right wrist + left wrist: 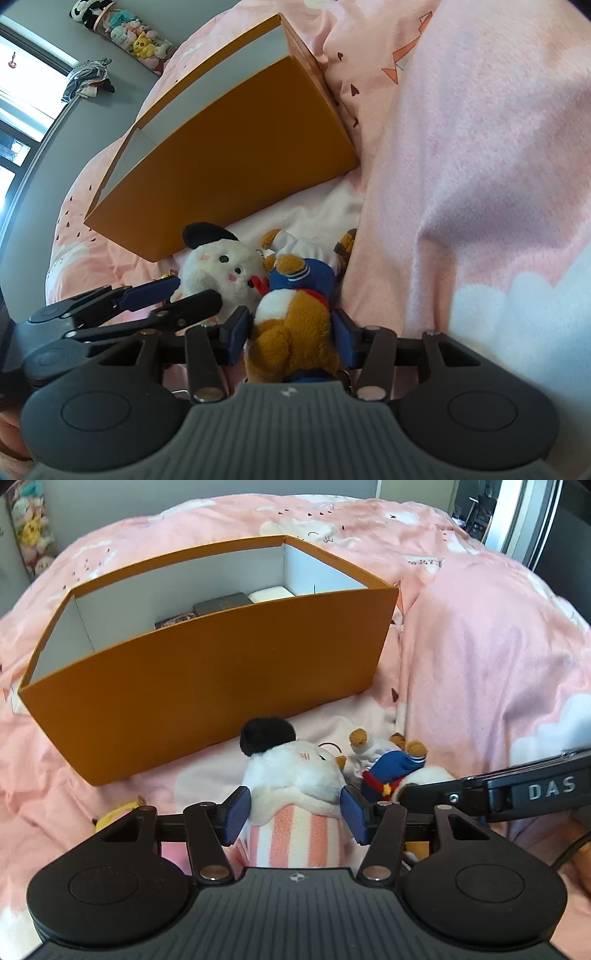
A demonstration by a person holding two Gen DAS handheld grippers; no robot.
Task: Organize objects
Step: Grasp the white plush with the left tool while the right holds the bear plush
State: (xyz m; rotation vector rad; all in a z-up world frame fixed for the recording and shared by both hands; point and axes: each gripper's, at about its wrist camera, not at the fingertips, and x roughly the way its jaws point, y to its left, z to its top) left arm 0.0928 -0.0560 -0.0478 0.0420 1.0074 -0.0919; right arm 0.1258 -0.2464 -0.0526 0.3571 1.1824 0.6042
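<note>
An open orange box [229, 679] with a white interior sits on a bed covered by a pink patterned quilt [480, 657]; along its far wall lie a dark patterned case [175, 621], a dark grey case [221, 603] and a white case [271, 593], side by side. In front of the box's near wall, on the quilt, two plush toys lie touching each other. The left gripper [295, 812], angled steeply down, straddles the white plush [295, 771] with the black tuft and pink-striped body, its blue pads [236, 814] right at the toy's sides; whether they actually press the fur cannot be told. Just beside it the right gripper [291, 338], also pointed downward, has its jaws set against both flanks of the brown-and-white plush dog [295, 332] in a blue sailor top, pinching it where it lies. Something yellow [116, 814] pokes out at the left gripper's edge. More plush toys [136, 35] hang on the grey wall behind.
</note>
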